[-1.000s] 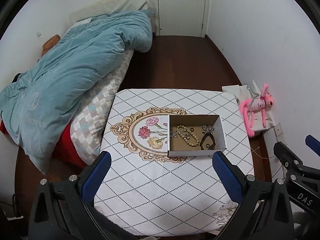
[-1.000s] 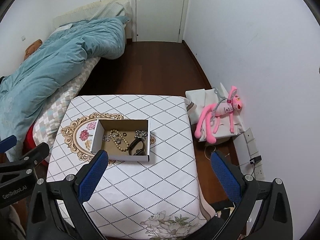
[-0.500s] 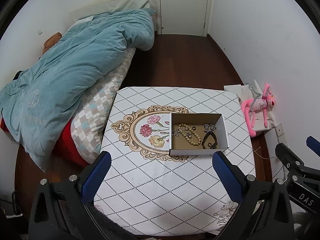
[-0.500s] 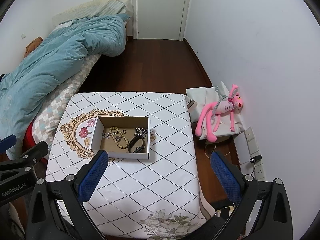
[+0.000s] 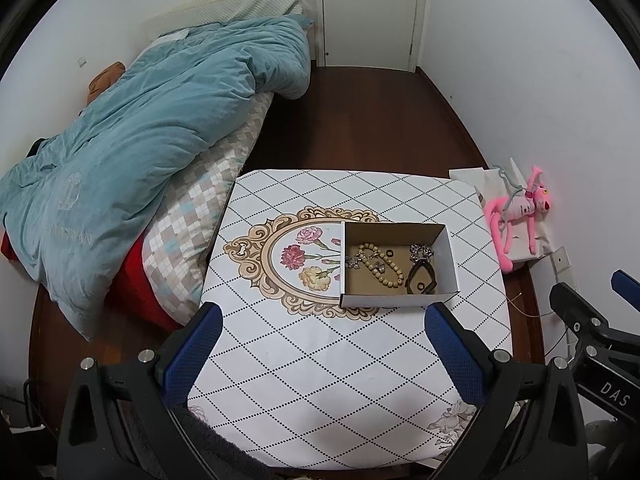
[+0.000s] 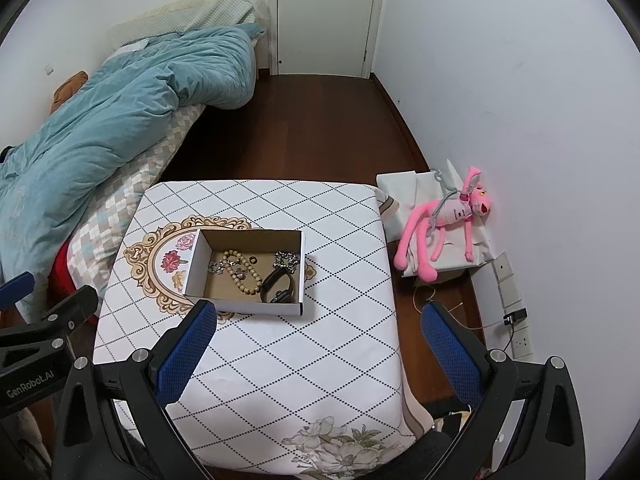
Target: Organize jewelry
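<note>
An open white cardboard box (image 5: 451,258) (image 6: 192,268) sits on a table with a diamond-patterned cloth (image 5: 320,380) (image 6: 280,360). Inside lie a beige bead bracelet (image 5: 380,266) (image 6: 243,270), silver chain pieces (image 5: 420,251) (image 6: 287,259), a small dark ring (image 5: 390,254) and a black band (image 5: 420,280) (image 6: 278,285). My left gripper (image 5: 326,322) is open and empty, held high above the table's near half. My right gripper (image 6: 320,324) is open and empty, above the table's right side. Each gripper shows at the edge of the other's view.
A bed with a teal duvet (image 5: 132,148) (image 6: 100,128) lies left of the table. A pink plush toy (image 5: 520,216) (image 6: 444,224) rests on white bags by the right wall. A white door (image 5: 372,12) is at the far end of the dark wood floor.
Both grippers have risen and drawn back a little; the table and box look slightly smaller and lower in the views. Both stay open and empty.
</note>
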